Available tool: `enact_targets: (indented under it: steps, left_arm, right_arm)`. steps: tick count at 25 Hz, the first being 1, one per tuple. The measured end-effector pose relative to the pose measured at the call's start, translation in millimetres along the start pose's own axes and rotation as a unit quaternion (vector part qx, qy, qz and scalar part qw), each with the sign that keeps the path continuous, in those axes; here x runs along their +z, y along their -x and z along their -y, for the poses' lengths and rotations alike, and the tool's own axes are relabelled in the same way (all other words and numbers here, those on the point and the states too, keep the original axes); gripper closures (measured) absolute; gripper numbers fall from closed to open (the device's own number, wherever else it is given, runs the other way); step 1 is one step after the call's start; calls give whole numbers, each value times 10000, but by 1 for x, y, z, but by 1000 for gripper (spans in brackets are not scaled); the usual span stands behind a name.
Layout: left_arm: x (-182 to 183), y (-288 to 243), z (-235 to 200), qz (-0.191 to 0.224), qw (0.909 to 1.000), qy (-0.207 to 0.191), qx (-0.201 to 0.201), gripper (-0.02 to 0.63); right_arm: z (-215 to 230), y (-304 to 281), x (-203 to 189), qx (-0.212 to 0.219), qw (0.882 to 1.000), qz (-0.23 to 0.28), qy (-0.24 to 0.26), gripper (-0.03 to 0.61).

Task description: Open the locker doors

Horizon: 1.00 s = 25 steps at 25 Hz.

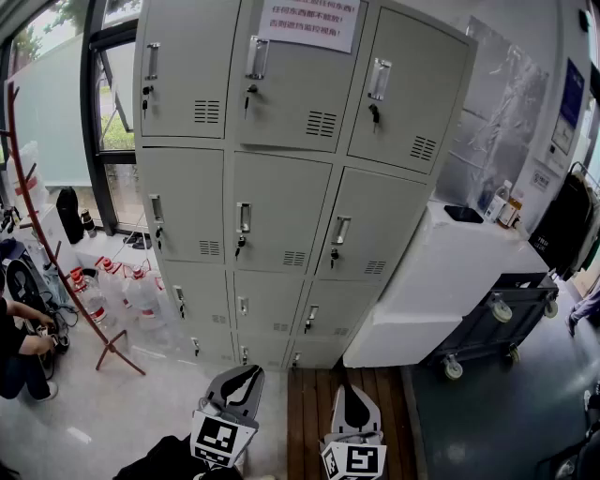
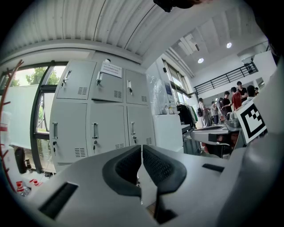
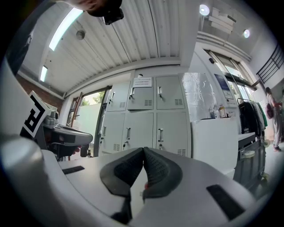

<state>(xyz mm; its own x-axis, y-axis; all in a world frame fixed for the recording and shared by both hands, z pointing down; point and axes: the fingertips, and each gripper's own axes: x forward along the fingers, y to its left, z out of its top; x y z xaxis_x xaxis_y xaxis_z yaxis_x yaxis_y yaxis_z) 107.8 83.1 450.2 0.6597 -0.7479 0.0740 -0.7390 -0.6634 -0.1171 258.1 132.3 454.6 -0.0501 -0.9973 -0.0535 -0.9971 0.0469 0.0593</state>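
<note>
The left tongs [image 2: 142,150] and right tongs [image 3: 143,150] are both pressed together with nothing in them. They point level at the locker [image 1: 281,187] and are well short of it, probably not yet near enough to reach a handle [image 1: 244,217]. All the doors are closed, with keys [image 1: 249,94] hanging in the locks. A white surface [image 1: 450,272] butts against the locker's right side and may crowd that column's swing. Water bottles [image 1: 131,295] and a red coat rack [image 1: 37,216] stand to its left. The floor in front gives room to approach.

A shared workplace hall: a bank of grey metal lockers [image 1: 281,178] with a taped notice [image 1: 309,23], a wheeled cart [image 1: 487,314], a tall window [image 1: 114,112], a ribbed ceiling [image 2: 88,22], and people [image 2: 230,99] under a railed mezzanine [image 2: 222,80].
</note>
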Motion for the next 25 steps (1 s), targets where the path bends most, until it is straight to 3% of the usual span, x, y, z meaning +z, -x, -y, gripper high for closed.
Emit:
enact_targets:
  steps: [3, 10, 25]
  left_arm:
    - [2, -8, -7, 2, 10000, -9, -27, 584]
    - [3, -34, -37, -23, 9999, 6, -128, 584]
    - [13, -107, -124, 287, 9979, -44, -574, 584]
  right_arm:
    - [0, -11, 5, -72, 9997, 97, -204, 563]
    - [1, -45, 1, -145, 9998, -118, 26, 563]
    - [-10, -138, 8, -795, 9965, -88, 226, 563]
